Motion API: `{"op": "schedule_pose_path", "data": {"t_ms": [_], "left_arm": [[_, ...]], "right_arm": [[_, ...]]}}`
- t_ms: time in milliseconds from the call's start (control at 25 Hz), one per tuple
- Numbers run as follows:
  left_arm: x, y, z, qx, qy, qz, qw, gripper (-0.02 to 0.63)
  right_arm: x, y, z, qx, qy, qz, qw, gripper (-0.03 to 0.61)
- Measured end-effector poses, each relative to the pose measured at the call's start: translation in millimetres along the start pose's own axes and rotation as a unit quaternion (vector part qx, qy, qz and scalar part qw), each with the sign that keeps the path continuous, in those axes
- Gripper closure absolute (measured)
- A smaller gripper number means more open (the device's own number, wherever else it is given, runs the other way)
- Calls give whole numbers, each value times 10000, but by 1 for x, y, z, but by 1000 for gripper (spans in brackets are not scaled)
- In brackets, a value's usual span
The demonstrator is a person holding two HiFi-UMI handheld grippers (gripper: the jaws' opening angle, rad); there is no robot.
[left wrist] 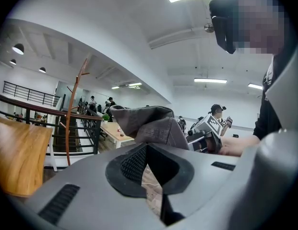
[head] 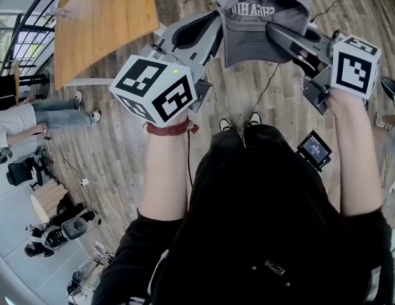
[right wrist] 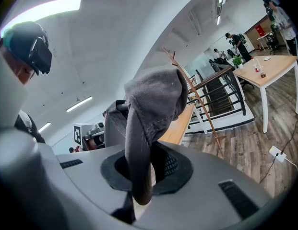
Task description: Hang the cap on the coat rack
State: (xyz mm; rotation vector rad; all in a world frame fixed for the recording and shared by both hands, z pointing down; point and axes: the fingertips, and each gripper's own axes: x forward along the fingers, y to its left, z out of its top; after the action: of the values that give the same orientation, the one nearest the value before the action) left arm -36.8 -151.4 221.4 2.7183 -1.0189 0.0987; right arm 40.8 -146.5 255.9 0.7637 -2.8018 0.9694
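Grey cap (head: 256,27) held aloft, brim pinched; wooden coat rack (left wrist: 67,128) upright, well apart.

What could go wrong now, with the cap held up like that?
The right gripper pinches the cap by its brim alone, so it could slip out. The coat rack is slim and stands well off; a clumsy reach might miss its pegs or tip it. A power strip on the floor could trip the person.

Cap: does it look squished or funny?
Yes. The cap is crumpled, not round: the right gripper pinches its edge into a fold, and the left gripper grips the other side. Nothing looks torn.
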Motion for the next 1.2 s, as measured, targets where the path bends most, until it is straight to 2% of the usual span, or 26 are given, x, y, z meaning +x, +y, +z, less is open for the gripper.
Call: {"op": "schedule_pose_path", "data": {"t_ms": [440, 640, 880, 1200], "left_arm": [[-4, -2, 9, 147, 32, 3, 9999, 611], [-3, -1, 11, 197, -82, 80, 9997, 611], [1, -2, 15, 372, -103, -166, 9991, 611], [5, 2, 20, 334, -210, -518, 9979, 611]], "right_arm": [[1, 11, 6, -110, -70, 222, 9997, 537], [1, 12, 7, -179, -146, 270, 9994, 537], [-1, 12, 10, -226, -298, 198, 9991, 537], [-1, 12, 13, -224, -364, -91, 9990, 537]]}}
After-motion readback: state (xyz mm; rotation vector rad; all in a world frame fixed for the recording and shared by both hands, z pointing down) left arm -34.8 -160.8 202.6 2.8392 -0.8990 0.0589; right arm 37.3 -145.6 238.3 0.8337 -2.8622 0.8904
